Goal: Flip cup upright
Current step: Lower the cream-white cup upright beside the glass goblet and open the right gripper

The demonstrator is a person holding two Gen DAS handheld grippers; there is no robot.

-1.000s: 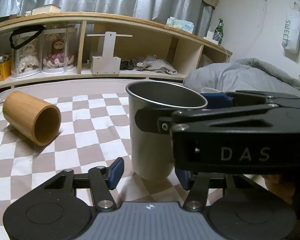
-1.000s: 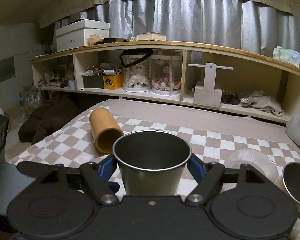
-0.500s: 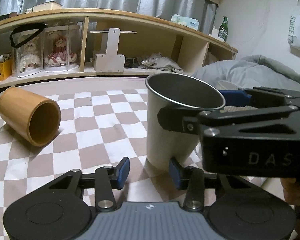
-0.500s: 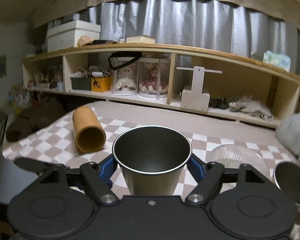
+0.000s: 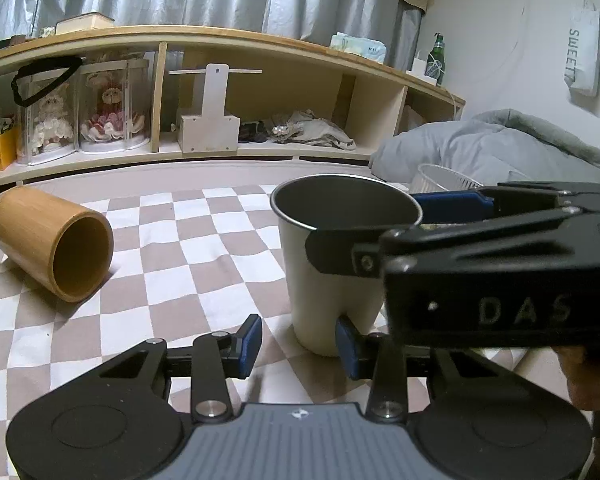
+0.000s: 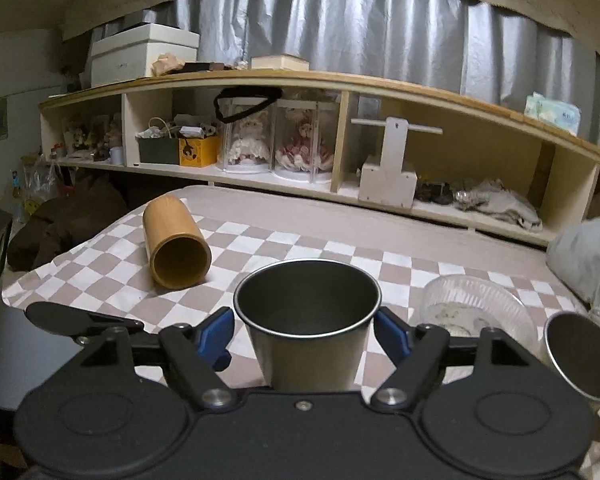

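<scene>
A steel cup [image 6: 307, 332] stands upright on the checkered cloth, mouth up. My right gripper [image 6: 306, 336] has a blue pad on each side of it, just under the rim; a thin gap shows at each pad. In the left wrist view the same cup [image 5: 332, 264] stands just ahead to the right, with the right gripper's [image 5: 380, 224] black body across it. My left gripper [image 5: 298, 344] is open and empty, low over the cloth, its right pad close to the cup's base. A bamboo cup [image 5: 52, 244] lies on its side at the left; it also shows in the right wrist view [image 6: 176, 248].
A clear ribbed glass bowl [image 6: 476, 312] and a second steel cup [image 6: 582, 356] lying on its side sit at the right. A grey duvet [image 5: 500, 148] lies beyond. A long wooden shelf [image 6: 340, 184] with boxes and doll cases runs along the back.
The left gripper has drawn back and to the left, away from the steel cup. The right gripper's pads, tight on the cup before, now show a small gap. The cup stays upright.
</scene>
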